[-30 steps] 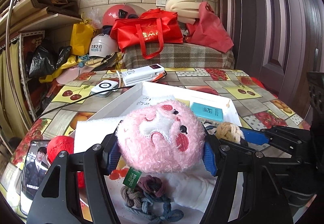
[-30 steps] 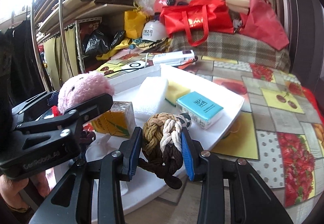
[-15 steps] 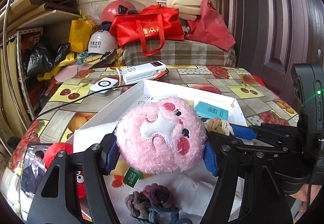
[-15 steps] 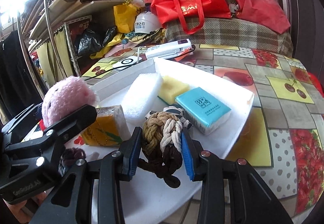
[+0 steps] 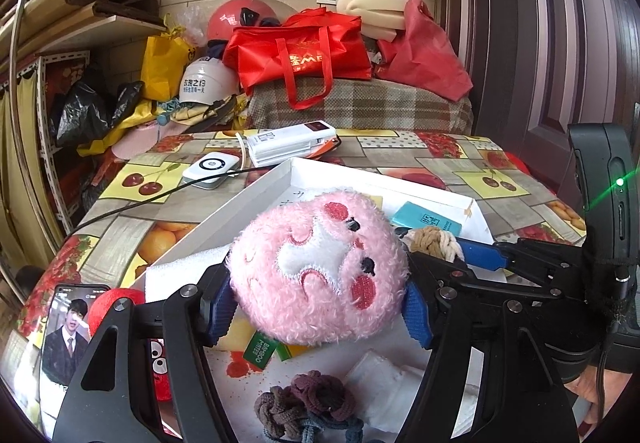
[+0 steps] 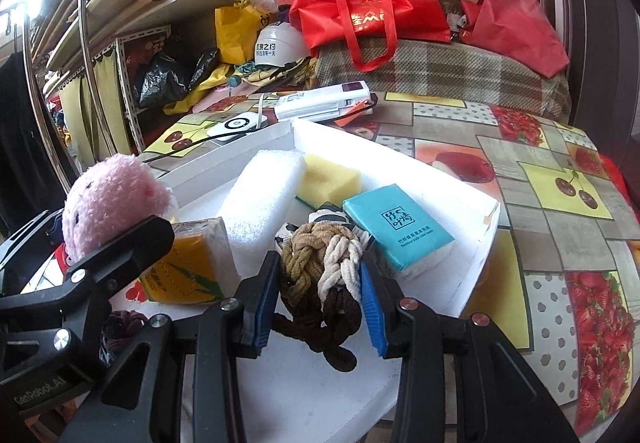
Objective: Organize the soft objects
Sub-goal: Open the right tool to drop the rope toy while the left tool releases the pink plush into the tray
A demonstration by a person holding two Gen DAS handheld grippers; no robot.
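My left gripper point(image 5: 320, 307) is squeezing the pink plush ball point(image 5: 320, 269) between both pads, holding it above the near left corner of the white tray point(image 6: 476, 243). My right gripper point(image 6: 318, 301) is clamping the braided rope knot point(image 6: 320, 267) over the tray's near edge, just beside the teal tissue pack point(image 6: 398, 227).

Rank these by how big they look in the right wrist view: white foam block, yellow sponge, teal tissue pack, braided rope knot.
1. White foam block.
2. Teal tissue pack and braided rope knot look alike; the knot is nearest the camera, so I won't rank them.
3. Yellow sponge, partly hidden and farther away.
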